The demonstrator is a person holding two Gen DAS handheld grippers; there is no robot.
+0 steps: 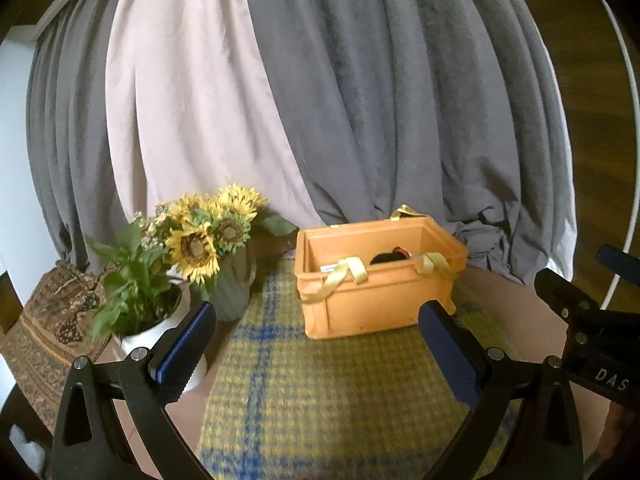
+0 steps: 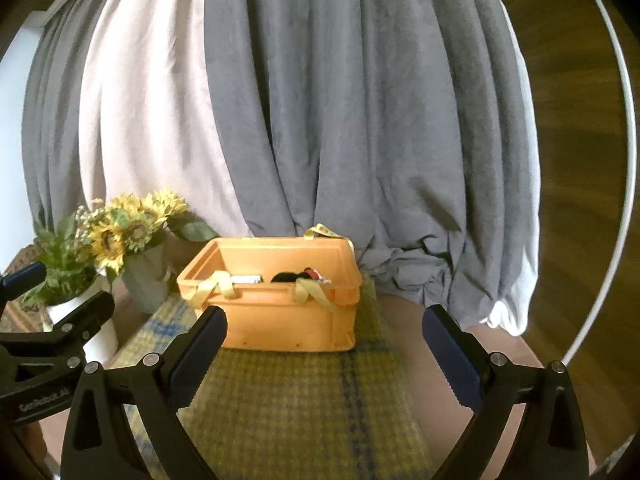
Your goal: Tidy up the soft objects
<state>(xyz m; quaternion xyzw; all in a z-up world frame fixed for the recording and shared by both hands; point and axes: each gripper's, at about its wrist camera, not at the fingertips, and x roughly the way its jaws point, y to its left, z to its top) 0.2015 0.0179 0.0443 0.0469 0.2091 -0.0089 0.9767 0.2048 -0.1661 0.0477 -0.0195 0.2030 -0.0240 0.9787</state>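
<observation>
Closest up are the left tongs [image 1: 316,344], spread wide with nothing between the blue pads, hanging over the yellow and blue plaid cloth [image 1: 320,392]. Same story for the right tongs [image 2: 324,348]: released, nothing held, over the same cloth [image 2: 288,400]. Each one peeks into the other's camera at the frame edge, cut off.

The orange crate [image 1: 376,292] sits on the far part of the cloth, well ahead of both tongs, long side running left to right and open top facing up. Yellow ribbon straps [image 1: 344,276] are draped over its near rim, and another bit pokes up behind the back rim. Inside, the near wall hides most of it. I can make out something dark and rounded [image 2: 286,277] with a bit of red next to it, and something pale and flat on the left, but can't really tell what they are.

Left of the crate there's a grey-green vase of sunflowers [image 1: 212,236] and a white pot with a leafy plant [image 1: 132,280], both near the cloth's left edge. Bare desk [image 2: 416,344] shows to the right of the cloth. Grey and pale pink curtains [image 2: 320,120] hang right behind the crate.
</observation>
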